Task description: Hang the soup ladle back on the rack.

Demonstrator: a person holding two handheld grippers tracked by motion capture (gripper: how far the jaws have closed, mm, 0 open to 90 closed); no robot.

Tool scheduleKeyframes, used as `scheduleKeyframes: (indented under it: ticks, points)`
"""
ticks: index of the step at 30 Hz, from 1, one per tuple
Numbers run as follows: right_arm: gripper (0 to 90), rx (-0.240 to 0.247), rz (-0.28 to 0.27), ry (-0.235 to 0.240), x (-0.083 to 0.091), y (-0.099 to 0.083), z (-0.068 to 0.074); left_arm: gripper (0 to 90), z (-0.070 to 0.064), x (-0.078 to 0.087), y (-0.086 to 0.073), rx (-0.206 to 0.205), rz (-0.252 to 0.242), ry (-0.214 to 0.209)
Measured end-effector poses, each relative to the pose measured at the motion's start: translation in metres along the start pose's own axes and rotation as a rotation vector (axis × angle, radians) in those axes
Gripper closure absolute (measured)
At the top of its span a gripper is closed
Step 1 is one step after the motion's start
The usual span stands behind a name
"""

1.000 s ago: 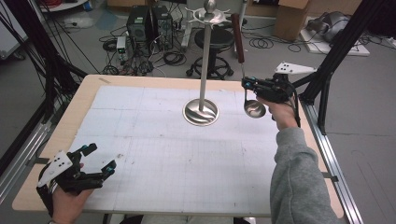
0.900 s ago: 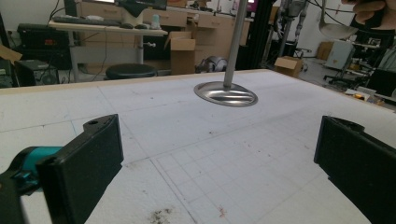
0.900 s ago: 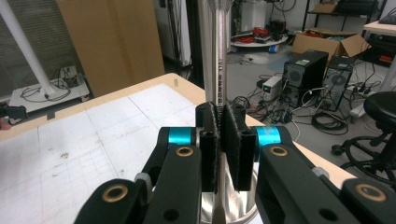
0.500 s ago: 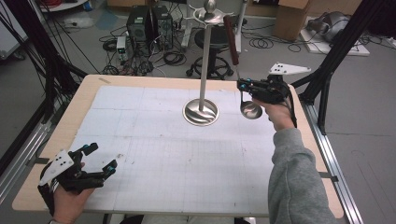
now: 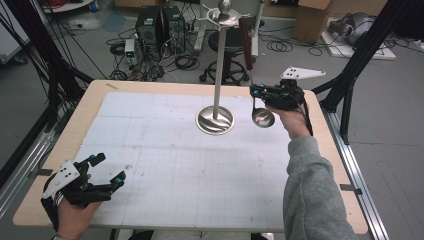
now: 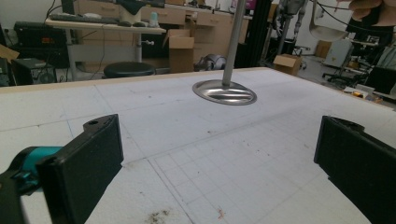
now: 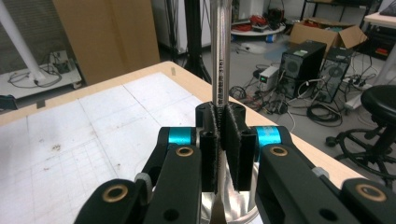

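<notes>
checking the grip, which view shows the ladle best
The high view: the steel ladle, brown handle up, hangs whole from the right gripper. The right gripper view shows its shaft clamped; the left gripper view catches its bowl.

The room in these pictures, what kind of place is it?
Probably a robotics lab or workshop: computer towers and loose cables on the floor, cardboard boxes, and a black frame around the table.

Silver ladle (image 5: 262, 117), brown handle; silver stand (image 5: 215, 120); white gridded mat (image 5: 165, 150); black-teal tools.
</notes>
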State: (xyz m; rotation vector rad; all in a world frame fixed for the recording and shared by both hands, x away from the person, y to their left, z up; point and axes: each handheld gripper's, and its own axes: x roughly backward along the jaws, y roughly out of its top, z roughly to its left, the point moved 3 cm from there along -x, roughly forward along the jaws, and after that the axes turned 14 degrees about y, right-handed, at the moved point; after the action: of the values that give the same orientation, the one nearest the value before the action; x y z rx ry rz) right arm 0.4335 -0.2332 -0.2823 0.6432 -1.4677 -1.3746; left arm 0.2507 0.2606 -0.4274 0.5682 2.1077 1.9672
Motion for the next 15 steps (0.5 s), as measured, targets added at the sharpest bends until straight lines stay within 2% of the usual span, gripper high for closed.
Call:
scheduleKeyframes:
  ticks: [15]
  points:
    - [84.8, -0.019, 0.046, -0.041, -0.029, 0.005, 0.0, 1.8, 0.001, 0.002, 0.001, 0.005, -0.007, 0.006]
